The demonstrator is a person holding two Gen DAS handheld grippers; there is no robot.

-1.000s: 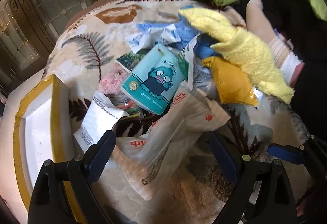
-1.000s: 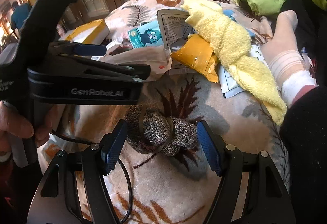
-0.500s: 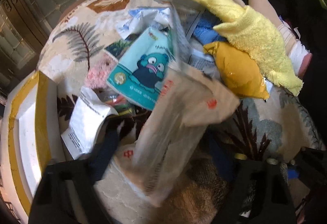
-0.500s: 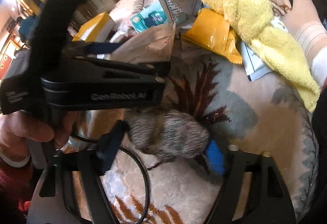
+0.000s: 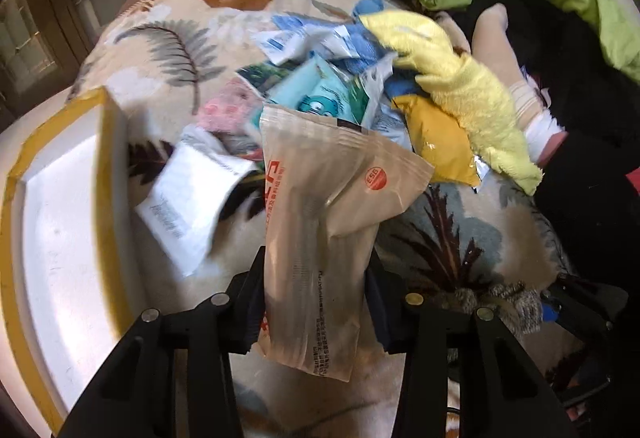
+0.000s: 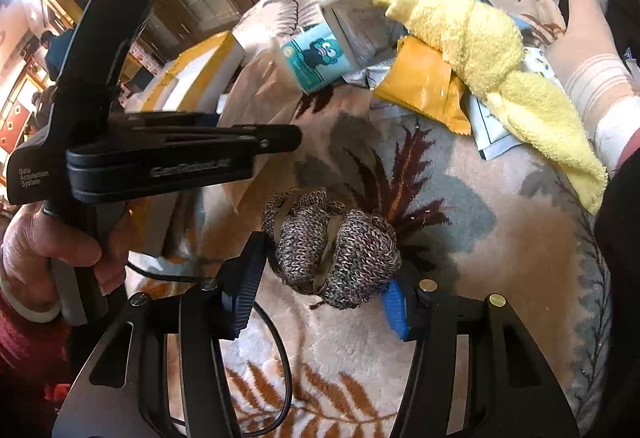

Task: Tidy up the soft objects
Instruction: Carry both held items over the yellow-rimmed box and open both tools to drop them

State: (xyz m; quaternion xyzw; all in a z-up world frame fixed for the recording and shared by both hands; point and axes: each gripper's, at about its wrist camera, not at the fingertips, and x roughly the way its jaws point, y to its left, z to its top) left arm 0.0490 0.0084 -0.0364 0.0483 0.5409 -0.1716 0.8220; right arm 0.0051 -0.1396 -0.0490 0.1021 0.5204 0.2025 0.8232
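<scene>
Your left gripper [image 5: 316,302] is clamped on the near end of a tan plastic pouch [image 5: 324,210] with red print; its fingers' inner faces are hidden behind the pouch, and the print is too smeared to read. The pouch's long axis runs from the jaws away toward the far pile, its wide folded end pointing far and slightly right, lifted over the leaf-patterned blanket [image 5: 172,38]. Behind it a teal tissue pack [image 5: 320,94] with a cartoon face is half covered, and a white label packet [image 5: 188,198] at left is motion-blurred. The white foam box [image 5: 60,222] with yellow taped edges is cut off at the left edge. A yellow towel [image 5: 460,86] drapes over an orange pouch [image 5: 436,142], hiding its far end. From the right wrist view, your right gripper [image 6: 320,290] is closed against a grey knitted sock bundle [image 6: 332,246] lying on the blanket, near the middle; the bundle's long axis lies across the jaws, left to right, and it covers most of the blue right pad [image 6: 394,308]. Your left hand [image 6: 52,250] grips the other tool's handle at the left edge.
</scene>
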